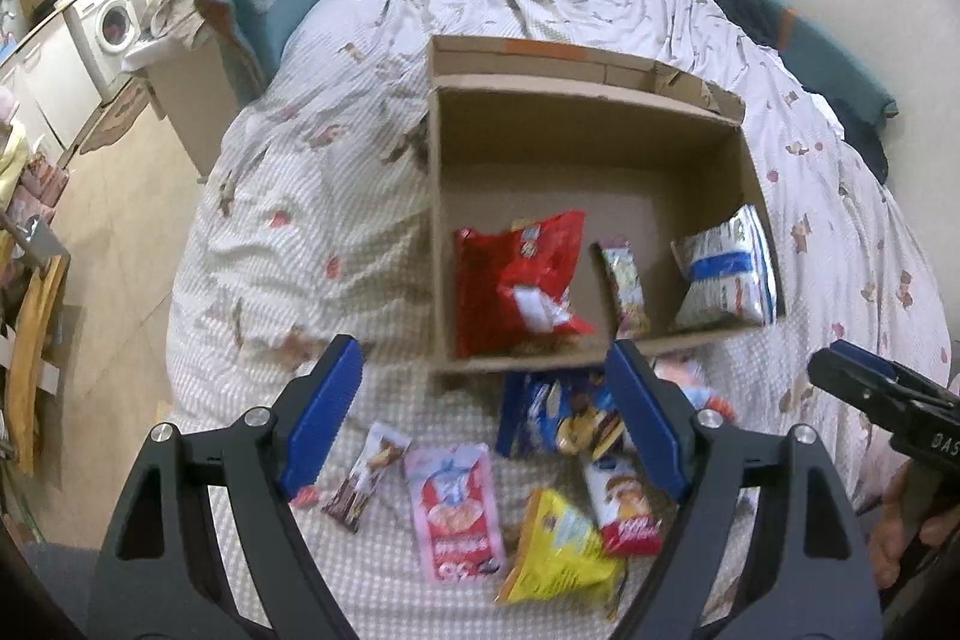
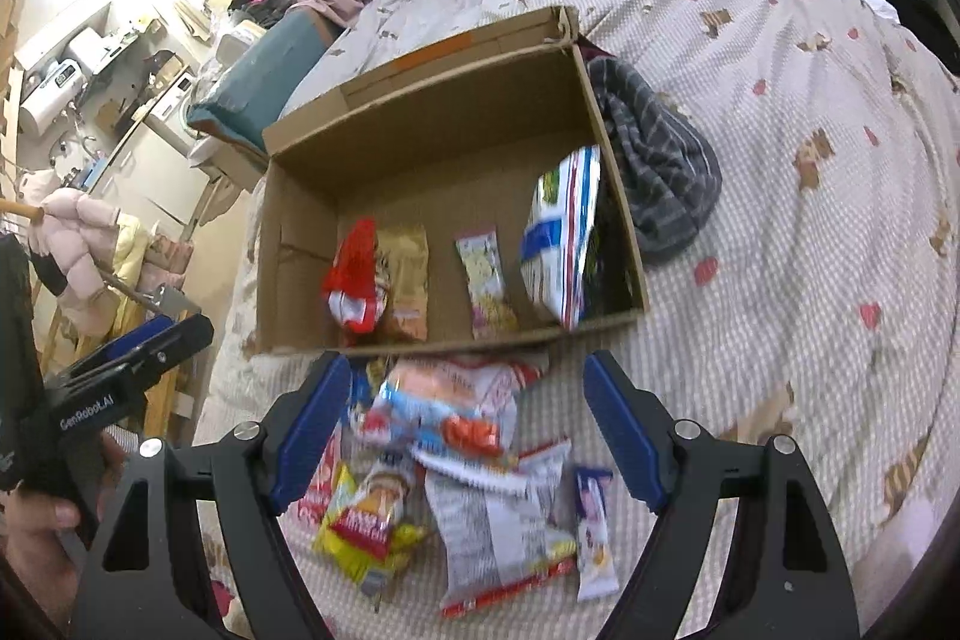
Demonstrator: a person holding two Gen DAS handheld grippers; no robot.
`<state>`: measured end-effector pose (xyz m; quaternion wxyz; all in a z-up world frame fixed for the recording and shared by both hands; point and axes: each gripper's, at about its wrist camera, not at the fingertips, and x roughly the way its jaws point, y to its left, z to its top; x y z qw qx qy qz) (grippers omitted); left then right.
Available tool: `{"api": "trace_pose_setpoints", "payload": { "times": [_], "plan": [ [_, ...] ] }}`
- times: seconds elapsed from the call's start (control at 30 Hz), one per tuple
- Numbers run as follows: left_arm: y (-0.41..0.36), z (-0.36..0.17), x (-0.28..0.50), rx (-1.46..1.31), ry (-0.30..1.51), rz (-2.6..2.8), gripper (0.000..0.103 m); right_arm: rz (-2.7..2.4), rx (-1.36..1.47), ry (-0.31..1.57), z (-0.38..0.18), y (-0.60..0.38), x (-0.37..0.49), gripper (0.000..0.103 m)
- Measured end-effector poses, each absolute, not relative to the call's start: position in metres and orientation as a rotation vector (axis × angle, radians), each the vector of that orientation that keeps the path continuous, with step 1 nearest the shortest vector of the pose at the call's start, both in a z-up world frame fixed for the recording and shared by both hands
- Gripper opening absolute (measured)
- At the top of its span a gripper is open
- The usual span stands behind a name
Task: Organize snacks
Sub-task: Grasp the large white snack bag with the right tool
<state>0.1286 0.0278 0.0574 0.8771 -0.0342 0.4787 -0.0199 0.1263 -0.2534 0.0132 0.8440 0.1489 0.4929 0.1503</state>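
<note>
An open cardboard box (image 1: 576, 136) (image 2: 456, 112) lies on the bed. Inside are a red bag (image 1: 516, 274) (image 2: 351, 274), a tan packet (image 2: 405, 280), a small bar packet (image 1: 627, 286) (image 2: 486, 280) and a white-and-blue bag (image 1: 726, 274) (image 2: 558, 238). Loose snacks lie in front of the box: a pink packet (image 1: 456, 511), a yellow bag (image 1: 558, 550), a blue bag (image 1: 558, 418), a brown bar (image 1: 366, 478), a white bag (image 2: 498, 526). My left gripper (image 1: 486, 418) is open and empty above the loose snacks. My right gripper (image 2: 468, 430) is open and empty above them too.
The bed has a patterned quilt (image 1: 324, 196). A grey striped garment (image 2: 660, 160) lies right of the box. A teal pillow (image 1: 270, 4) sits at the bed's left edge. The floor, a washing machine (image 1: 114, 19) and clothes racks are to the left.
</note>
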Motion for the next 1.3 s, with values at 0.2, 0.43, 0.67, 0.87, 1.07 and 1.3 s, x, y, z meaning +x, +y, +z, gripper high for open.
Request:
{"api": "trace_pose_setpoints", "payload": {
  "times": [0.2, 0.43, 0.67, 0.87, 1.07, 1.3],
  "plan": [
    [0.047, 0.046, 0.101, -0.089, 1.013, -0.042, 0.081, 0.320, 0.324, 1.074, 0.006, -0.254, 0.097, 0.083],
    [0.066, 0.033, 0.086, -0.104, 1.000, -0.011, 0.081, 0.301, 0.371, 1.095, -0.004, -0.258, 0.077, 0.083],
    [0.093, 0.014, 0.085, -0.245, 1.081, 0.039, 0.081, 0.259, 0.420, 1.161, -0.025, -0.264, 0.081, 0.083],
    [0.093, 0.010, 0.088, -0.233, 1.099, 0.042, 0.081, 0.275, 0.350, 1.314, -0.057, -0.243, 0.090, 0.083],
    [0.101, 0.000, 0.091, -0.271, 1.136, 0.070, 0.081, 0.288, 0.147, 1.443, -0.091, -0.211, 0.108, 0.083],
    [0.096, -0.008, 0.093, -0.254, 1.164, 0.064, 0.081, 0.299, 0.059, 1.463, -0.104, -0.198, 0.109, 0.055]
  ]
}}
